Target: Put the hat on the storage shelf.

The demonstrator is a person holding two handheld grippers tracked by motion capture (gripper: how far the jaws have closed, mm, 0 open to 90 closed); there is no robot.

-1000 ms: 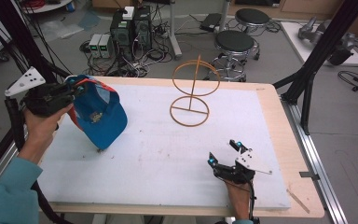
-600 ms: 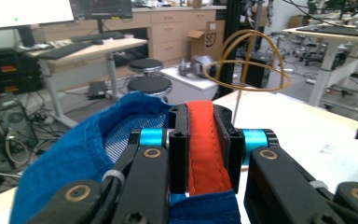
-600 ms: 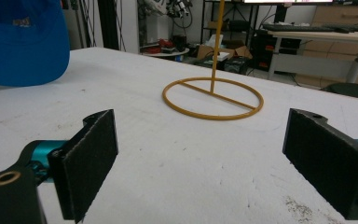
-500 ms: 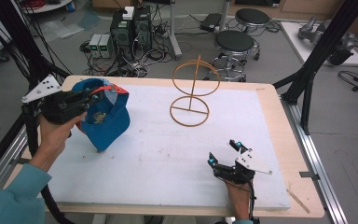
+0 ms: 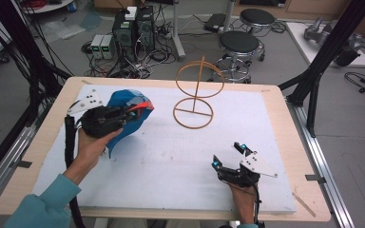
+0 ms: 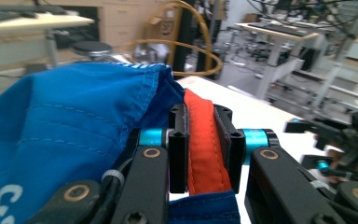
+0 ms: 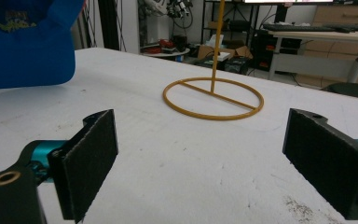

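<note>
A blue cap (image 5: 121,110) with an orange-red strap hangs above the left part of the white mat, held up by my left gripper (image 5: 140,108). In the left gripper view the jaws are shut on the cap's orange-red strap (image 6: 204,144), with blue cloth (image 6: 60,135) bunched to the left. A yellow wire stand (image 5: 194,92) of two rings on a post stands at the mat's far middle. My right gripper (image 5: 228,155) rests low near the front right, open, with nothing between its pads (image 7: 92,158). It faces the wire stand (image 7: 213,95) and the cap (image 7: 25,42).
The white mat (image 5: 171,161) covers a wooden table (image 5: 294,142). Black frame posts (image 5: 318,71) rise at the right and left edges. Stools (image 5: 240,45) and computer boxes (image 5: 133,23) with cables sit on the floor beyond the far edge.
My left gripper has carried the cap rightward and a little forward over the mat, toward the wire stand. The right gripper has stayed in place, still open.
</note>
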